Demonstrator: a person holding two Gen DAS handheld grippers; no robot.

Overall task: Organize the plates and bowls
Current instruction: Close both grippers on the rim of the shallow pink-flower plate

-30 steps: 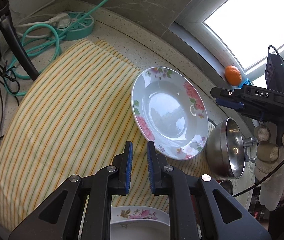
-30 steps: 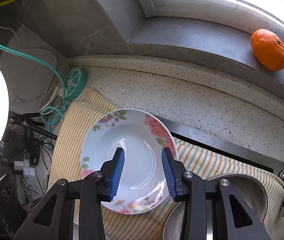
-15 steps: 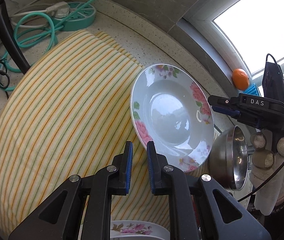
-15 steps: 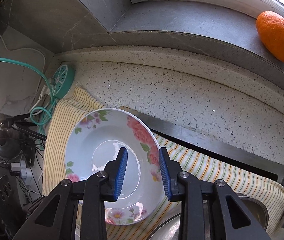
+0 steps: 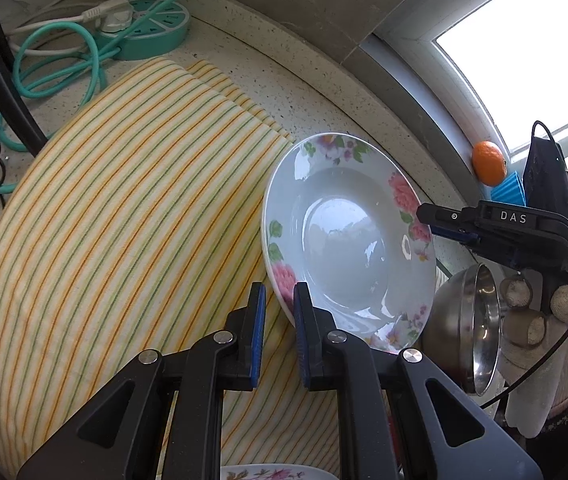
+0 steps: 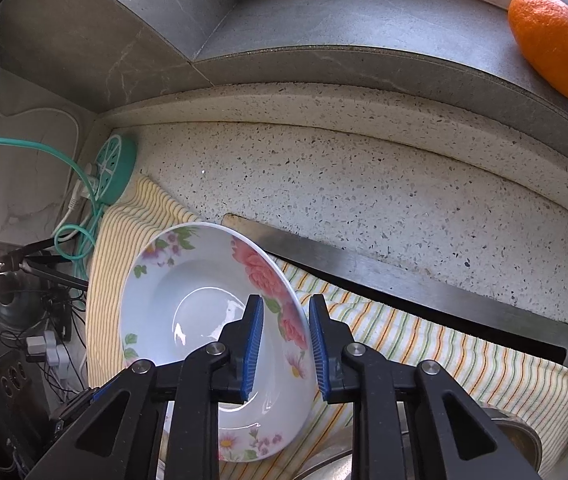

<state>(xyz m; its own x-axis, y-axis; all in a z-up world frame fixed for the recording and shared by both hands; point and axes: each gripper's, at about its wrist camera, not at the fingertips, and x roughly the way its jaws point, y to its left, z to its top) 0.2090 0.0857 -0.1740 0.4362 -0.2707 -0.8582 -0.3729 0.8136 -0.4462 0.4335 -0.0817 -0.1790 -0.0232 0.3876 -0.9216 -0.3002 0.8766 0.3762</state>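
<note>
The floral plate (image 6: 188, 320) is a deep white dish with a broad rim printed with pink roses, mauve blossoms and green leaves; its glossy well mirrors the window light. It sits on the yellow striped cloth (image 5: 124, 216) spread over the speckled stone table (image 6: 364, 184), and in the right wrist view its rim at 3 o'clock looks raised off the cloth, though how far it tilts cannot be told.

The right tongs (image 6: 282, 344) straddle that raised rim, one blue pad inside the plate and one outside; they are closing, with a sliver of gap visible on each side, so the pads are not yet pressing. In the left wrist view the same tongs reach the rim from 3 o'clock, carried by a gloved hand (image 5: 540, 336).

The left tongs (image 5: 278, 336) are almost closed with nothing between them, hanging over the cloth just beside the plate's rim at 7 o'clock.

A steel bowl (image 5: 468, 328) lies at the plate's 4 o'clock. A second floral dish (image 5: 268, 473) peeks in at 6 o'clock of the left view. An orange (image 6: 556, 44) rests on the windowsill, and a teal power strip (image 5: 152, 28) sits at 11 o'clock.
</note>
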